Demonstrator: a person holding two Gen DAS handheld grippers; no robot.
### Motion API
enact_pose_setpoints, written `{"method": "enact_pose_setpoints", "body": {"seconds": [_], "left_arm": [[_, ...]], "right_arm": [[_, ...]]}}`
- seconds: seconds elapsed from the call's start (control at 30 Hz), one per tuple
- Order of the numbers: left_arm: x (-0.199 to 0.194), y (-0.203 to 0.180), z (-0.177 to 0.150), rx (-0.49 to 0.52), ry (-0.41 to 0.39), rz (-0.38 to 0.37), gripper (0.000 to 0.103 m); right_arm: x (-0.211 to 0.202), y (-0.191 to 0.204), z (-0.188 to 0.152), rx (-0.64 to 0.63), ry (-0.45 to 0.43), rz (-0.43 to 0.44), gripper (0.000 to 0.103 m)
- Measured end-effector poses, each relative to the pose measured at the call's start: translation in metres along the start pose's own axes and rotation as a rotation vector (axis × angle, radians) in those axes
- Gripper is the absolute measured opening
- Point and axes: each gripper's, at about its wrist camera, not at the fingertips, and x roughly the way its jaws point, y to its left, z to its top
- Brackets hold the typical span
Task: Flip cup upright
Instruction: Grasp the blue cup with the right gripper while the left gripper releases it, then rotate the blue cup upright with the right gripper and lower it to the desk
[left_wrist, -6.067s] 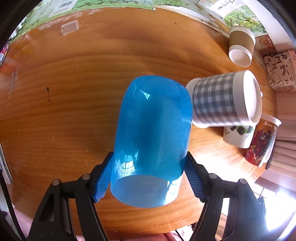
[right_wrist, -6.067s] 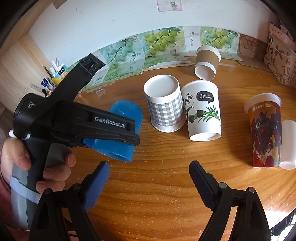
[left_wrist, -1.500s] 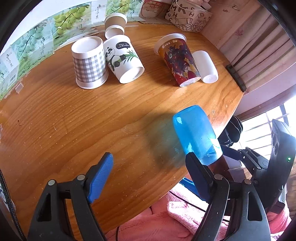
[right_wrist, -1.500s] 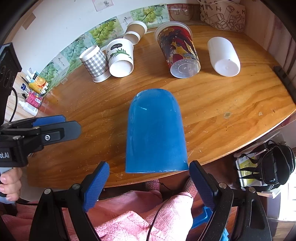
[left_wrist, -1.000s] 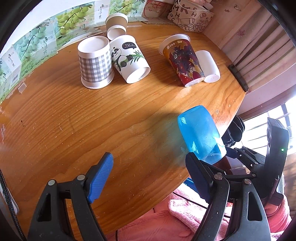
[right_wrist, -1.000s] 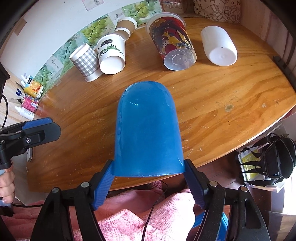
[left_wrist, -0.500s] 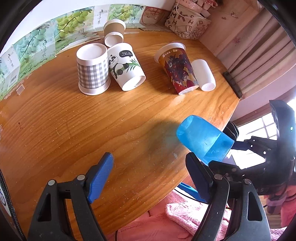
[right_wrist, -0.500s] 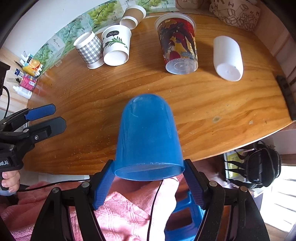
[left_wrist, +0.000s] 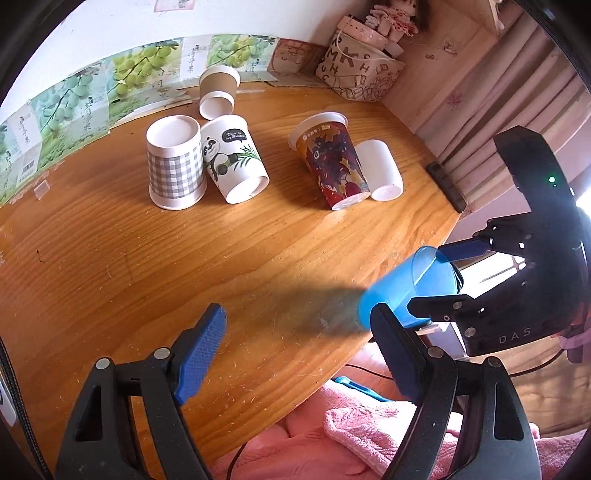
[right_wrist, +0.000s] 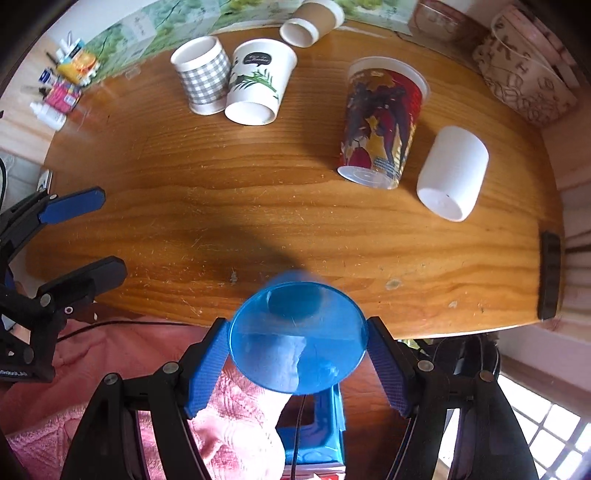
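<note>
I look across a rounded wooden table (left_wrist: 155, 258), its orange-brown grain scratched and glossy where daylight falls on it. Behind it stands a white wall (left_wrist: 110, 33), with a strip of grape-printed cartons (left_wrist: 74, 99) leaning along the table's far edge. To the right, pale wooden panelling (left_wrist: 461, 66) meets pleated curtains (left_wrist: 517, 125) (sun glares through past them). A fabric basket printed with letters (left_wrist: 362, 70) sits in the far corner, a doll perched above it. Below the table's near edge lies a pink blanket (left_wrist: 351, 435). From my other view, a barred window (right_wrist: 535, 435) glows at lower right.
</note>
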Motion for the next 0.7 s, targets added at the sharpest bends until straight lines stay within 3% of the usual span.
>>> {"method": "enact_pose_setpoints", "body": {"seconds": [0.23, 0.7], "left_arm": [[-0.009, 0.011, -0.005, -0.068, -0.038, 0.01, 0.083], [-0.014, 0.012, -0.009, -0.062, -0.046, 0.01, 0.083]], "right_arm": [[0.006, 0.007, 0.016, -0.063, 0.044, -0.02, 0.074], [-0.005, 0.001, 0.032, -0.033, -0.012, 0.004, 0.074]]}}
